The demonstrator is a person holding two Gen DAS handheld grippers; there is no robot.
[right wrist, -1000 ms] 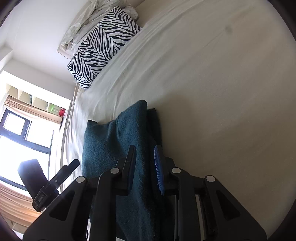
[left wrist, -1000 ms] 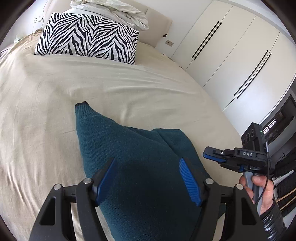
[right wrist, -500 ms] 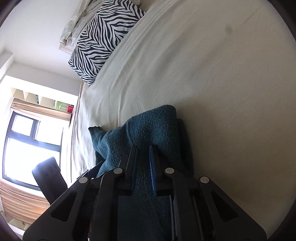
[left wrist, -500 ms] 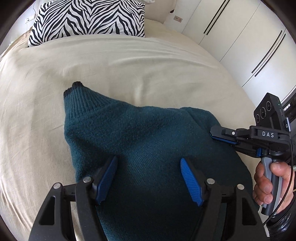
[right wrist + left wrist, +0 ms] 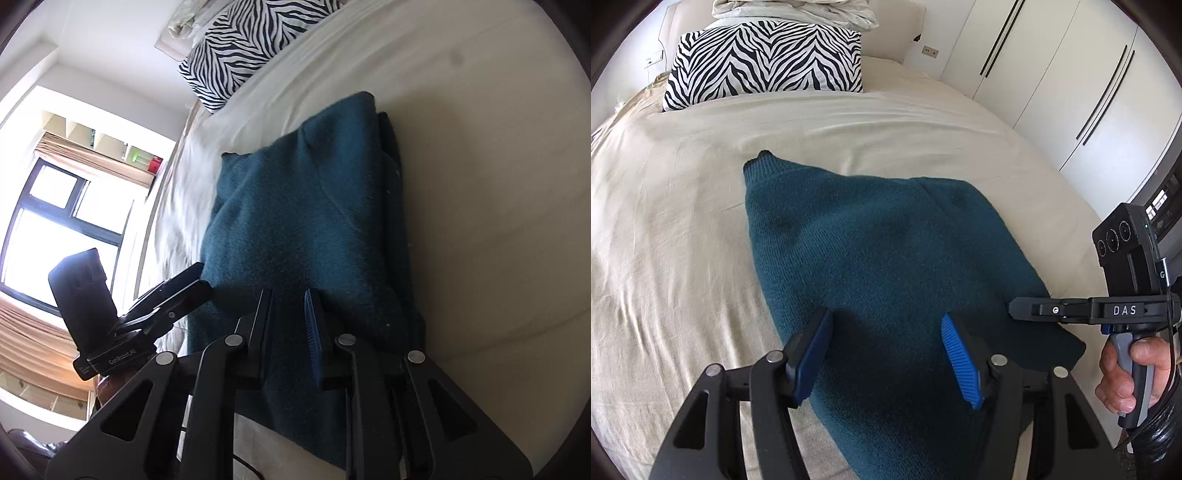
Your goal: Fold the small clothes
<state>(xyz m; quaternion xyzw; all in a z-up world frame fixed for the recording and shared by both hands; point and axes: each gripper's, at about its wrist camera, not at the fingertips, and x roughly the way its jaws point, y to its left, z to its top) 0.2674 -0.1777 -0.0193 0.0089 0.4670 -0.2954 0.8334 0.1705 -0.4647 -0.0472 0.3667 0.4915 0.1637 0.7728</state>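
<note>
Teal knit fabric fills the middle of the left wrist view: a folded sweater lies flat on the beige bed sheet, with one ribbed corner pointing toward the upper left of the frame. The left gripper hangs over the lower part of the sweater with its blue pads spread wide, and nothing is between them; the cloth is seen below and beyond them. At the right edge of the same frame the right gripper reaches in from the side, its tip at the right border of the sweater, and a hand holds its grey handle.

In the right wrist view the sweater runs from the centre down to the bottom of the frame. The fingers of the right gripper stand a little apart with a narrow gap, and the teal cloth shows through that gap; I cannot tell whether they touch it or only hover above. The left gripper appears at the lower left, at the sweater's edge.

A zebra-striped pillow rests at the top of the frame, well apart from the sweater.
</note>
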